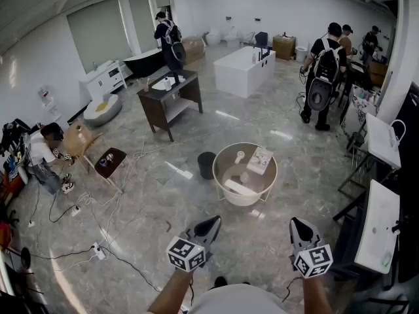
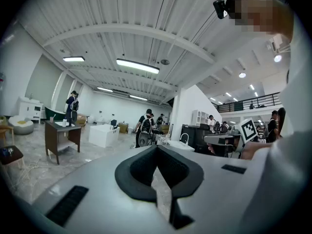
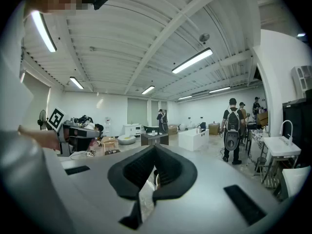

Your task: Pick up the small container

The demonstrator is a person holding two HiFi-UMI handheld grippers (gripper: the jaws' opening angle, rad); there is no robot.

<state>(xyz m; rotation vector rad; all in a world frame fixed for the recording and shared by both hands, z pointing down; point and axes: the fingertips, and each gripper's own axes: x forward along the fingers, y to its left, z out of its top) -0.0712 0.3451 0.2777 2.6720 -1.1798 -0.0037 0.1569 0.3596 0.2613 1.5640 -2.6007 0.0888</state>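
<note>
Round white basin (image 1: 226, 167) on a thin wire stand, out ahead on the floor. Inside:
- a small container (image 1: 239, 156), pale, near the far-left wall of the bowl
- a flat printed box (image 1: 260, 160) leaning at the far-right rim
- a long white piece (image 1: 238, 188) lying along the near wall
- a rounded pale item (image 1: 245, 177) mid-bowl, too small to identify

Container looks elongated, its long axis running roughly toward the far rim. Which end is the top cannot be told. Dark bin (image 1: 207, 165) stands just beside the basin on its left, contents not visible.

Left gripper (image 1: 213, 222) and right gripper (image 1: 298, 224) are both held low in front of the person, well apart from the basin. Jaws on each are pressed together with nothing between them.

Floor (image 1: 163, 195) is grey marbled tile, glossy, with cables trailing at left. Large open showroom: dark wooden table (image 1: 171, 97), white block tub (image 1: 242, 70), white sinks (image 1: 380, 224) at right. A person with a backpack (image 1: 325, 64) stands at the back and a seated person (image 1: 42, 152) is at left
</note>
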